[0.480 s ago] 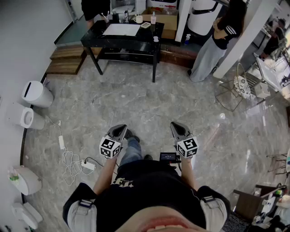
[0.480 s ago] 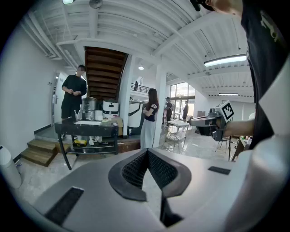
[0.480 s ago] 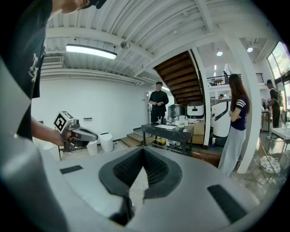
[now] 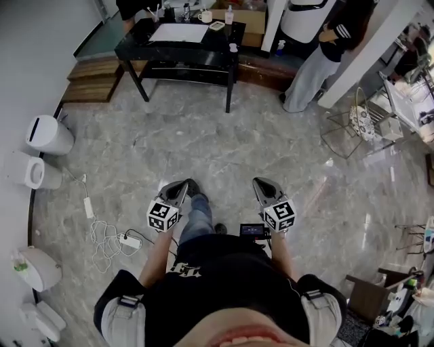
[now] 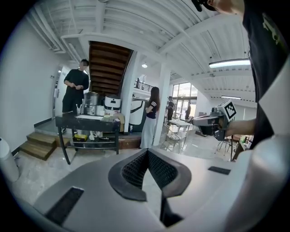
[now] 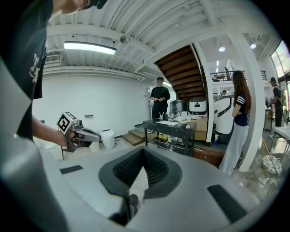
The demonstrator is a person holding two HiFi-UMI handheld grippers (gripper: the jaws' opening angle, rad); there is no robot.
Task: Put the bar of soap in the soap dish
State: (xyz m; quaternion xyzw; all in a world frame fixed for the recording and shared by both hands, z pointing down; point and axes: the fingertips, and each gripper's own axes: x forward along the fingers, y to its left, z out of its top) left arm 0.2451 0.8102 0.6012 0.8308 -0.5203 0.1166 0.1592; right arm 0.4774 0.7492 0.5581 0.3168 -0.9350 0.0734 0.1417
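Left gripper (image 4: 180, 186) and right gripper (image 4: 263, 184) are hovering empty, jaws pressed together. The counter (image 4: 139, 42) is standing well apart, its clutter (image 4: 205, 15) seemingly too small to tell.

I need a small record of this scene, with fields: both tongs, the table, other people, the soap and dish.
left tongs: shut, empty
right tongs: shut, empty
position: both held side by side, apart, over the marble floor
black table: far ahead, small items on top
other people: a person behind the table, a person in pale trousers to its right
soap and dish: too small to tell among the items
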